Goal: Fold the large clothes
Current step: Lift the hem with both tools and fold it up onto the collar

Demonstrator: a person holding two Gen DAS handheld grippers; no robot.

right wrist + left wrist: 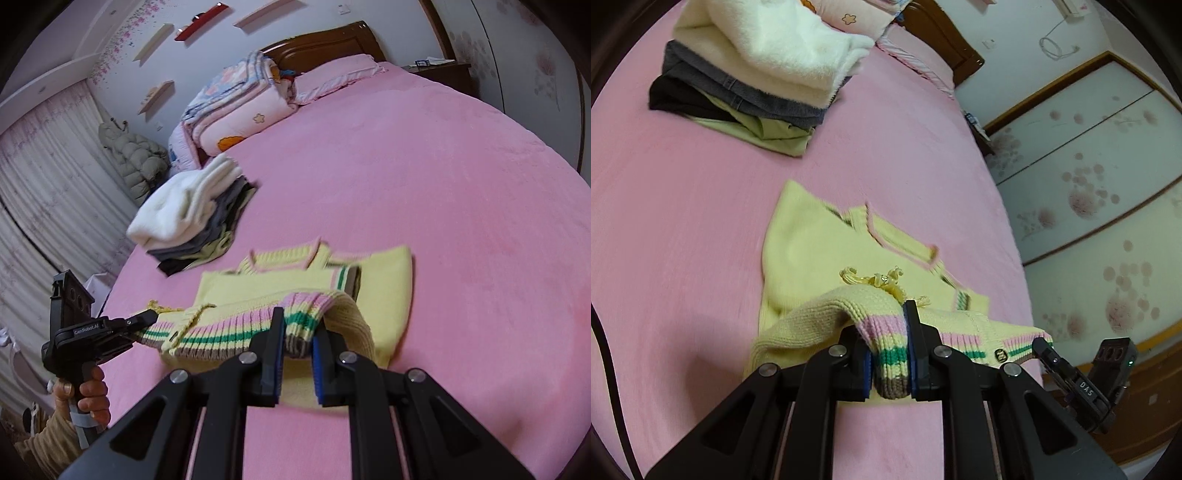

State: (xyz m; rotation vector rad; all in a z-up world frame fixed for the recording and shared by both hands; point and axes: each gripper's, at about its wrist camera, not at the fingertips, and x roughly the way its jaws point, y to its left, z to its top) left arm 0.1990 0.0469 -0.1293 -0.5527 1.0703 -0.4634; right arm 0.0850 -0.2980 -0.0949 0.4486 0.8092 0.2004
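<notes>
Pinching the striped ribbed hem of the yellow sweater [820, 236], the left gripper [889, 363] has its jaws nearly closed, blue pads pressed on both sides of the knit band, hem corner bunched between them. Right gripper [297, 360] does the same on the other hem corner, jaws narrow, pink-green-brown rib clamped between pads. In the right wrist view the left gripper shows out to the side, a hand [90, 397] on its grip, its tips on the far hem corner. Hem is stretched between the two claws and lifted, doubling back over the sweater body.

Sweater body lies flat on the pink bed [683, 206], collar end pointing away, sleeves already tucked in, a yellow bow sits mid-chest. Handling guess: soft, limp knit, fairly light, stretchy; sags between grips, no stiffness to hold a crease. Not slippery, pads bite the rib well. Best hold is what's used: thick ribbed hem at both corners, kept taut so the fold lands even.

Further out: stack of folded clothes [753, 74] well apart toward the head of the bed, folded quilts [240, 107] beyond it.
</notes>
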